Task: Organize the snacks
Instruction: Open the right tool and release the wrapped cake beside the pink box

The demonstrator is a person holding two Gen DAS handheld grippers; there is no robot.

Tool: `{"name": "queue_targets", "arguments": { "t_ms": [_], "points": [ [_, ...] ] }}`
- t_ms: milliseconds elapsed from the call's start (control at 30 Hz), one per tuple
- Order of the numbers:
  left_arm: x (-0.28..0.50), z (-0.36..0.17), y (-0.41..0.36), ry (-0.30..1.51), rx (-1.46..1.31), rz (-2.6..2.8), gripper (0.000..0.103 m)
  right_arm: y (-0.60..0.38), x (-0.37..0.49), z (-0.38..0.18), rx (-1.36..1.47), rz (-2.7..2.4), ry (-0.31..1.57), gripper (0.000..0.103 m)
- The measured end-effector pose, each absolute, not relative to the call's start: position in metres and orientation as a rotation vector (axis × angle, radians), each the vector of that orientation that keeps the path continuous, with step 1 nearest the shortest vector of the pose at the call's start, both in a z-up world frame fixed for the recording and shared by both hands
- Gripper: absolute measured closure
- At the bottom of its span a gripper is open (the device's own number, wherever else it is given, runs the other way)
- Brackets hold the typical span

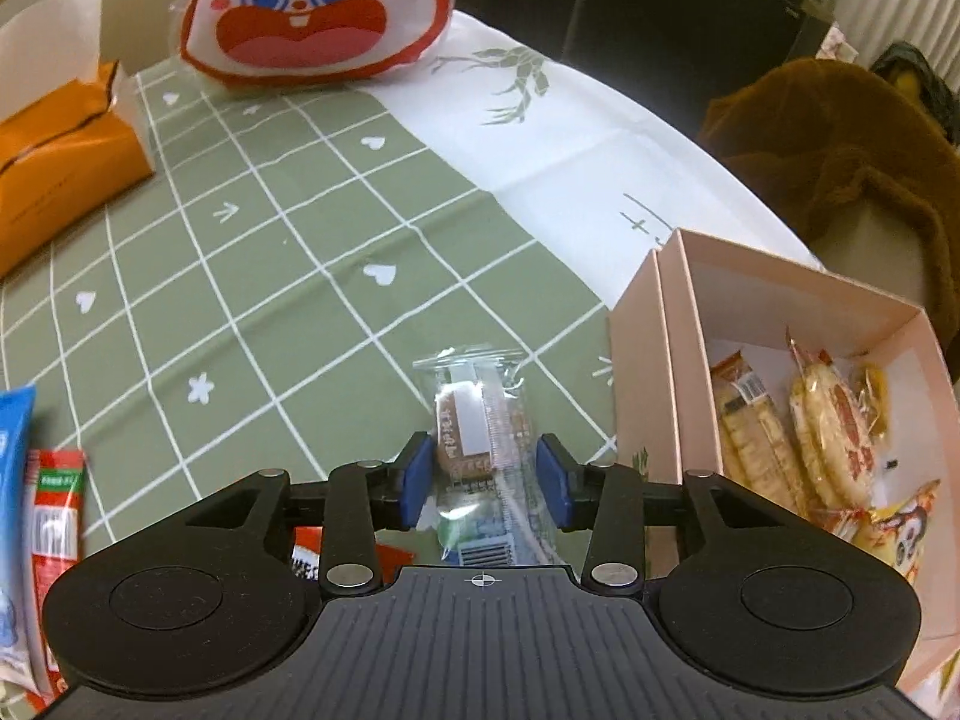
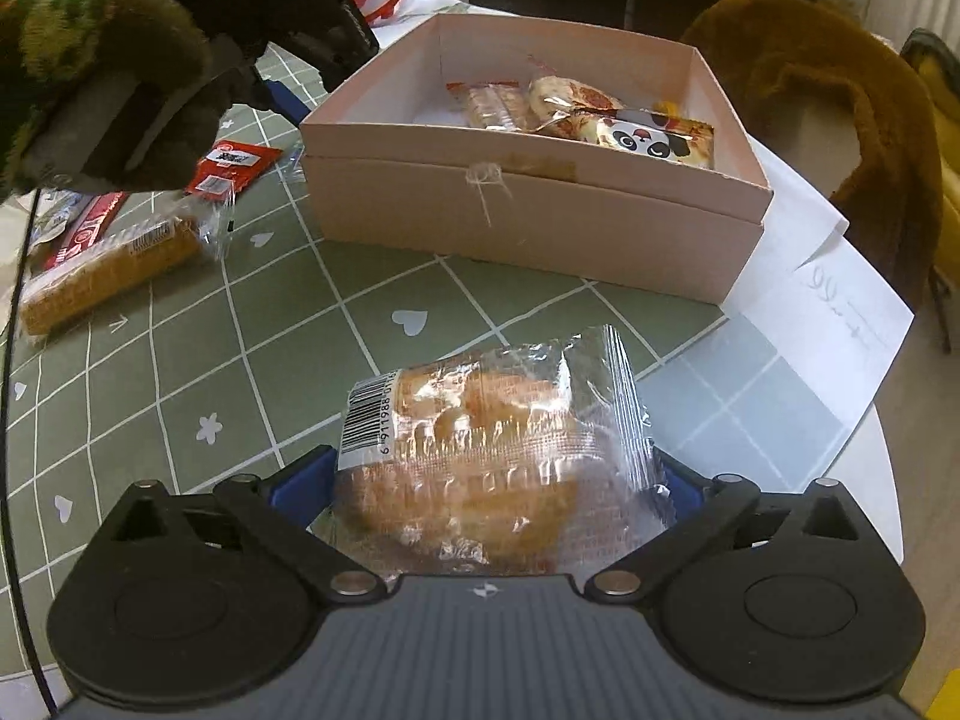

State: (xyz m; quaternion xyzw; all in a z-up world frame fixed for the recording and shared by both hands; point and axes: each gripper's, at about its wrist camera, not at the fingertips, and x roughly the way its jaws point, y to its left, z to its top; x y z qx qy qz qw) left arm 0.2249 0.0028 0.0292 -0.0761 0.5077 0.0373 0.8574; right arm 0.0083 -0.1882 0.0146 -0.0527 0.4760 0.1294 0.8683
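Observation:
My left gripper [image 1: 485,468] is closed around a clear-wrapped brown cookie snack [image 1: 474,426], held just left of the pink cardboard box [image 1: 672,360]. The box holds several wrapped snacks [image 1: 798,420]. My right gripper [image 2: 498,480] is shut on a clear-wrapped bread pastry [image 2: 492,444] with a barcode, above the green checked tablecloth, in front of the pink box [image 2: 528,204]. The box in the right wrist view holds crackers and a panda-print packet [image 2: 648,138]. The left gripper and the hand holding it show at the upper left of the right wrist view [image 2: 180,60].
A cartoon-face bag [image 1: 312,6] and an orange tissue box [image 1: 60,150] stand at the back. Red and blue packets [image 1: 42,510] lie at the left. A wrapped cake bar [image 2: 108,264] and a red packet [image 2: 234,165] lie left of the box. A brown-draped chair [image 2: 840,108] stands behind.

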Motion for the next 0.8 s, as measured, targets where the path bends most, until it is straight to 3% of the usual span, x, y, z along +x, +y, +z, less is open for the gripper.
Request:
{"name": "queue_targets", "arguments": {
  "t_ms": [233,533,800],
  "points": [
    [0.18,0.038,0.005,1.083,-0.149,0.001,0.064,-0.194,0.007,0.015,-0.143,0.342,0.993,0.0],
    [0.075,0.088,-0.018,1.055,-0.194,-0.137,0.064,-0.254,0.004,0.03,0.1,0.505,0.994,0.0],
    [0.034,0.061,-0.067,1.131,-0.106,-0.231,0.064,-0.268,-0.003,0.034,0.079,0.529,1.028,0.0]
  ]
}}
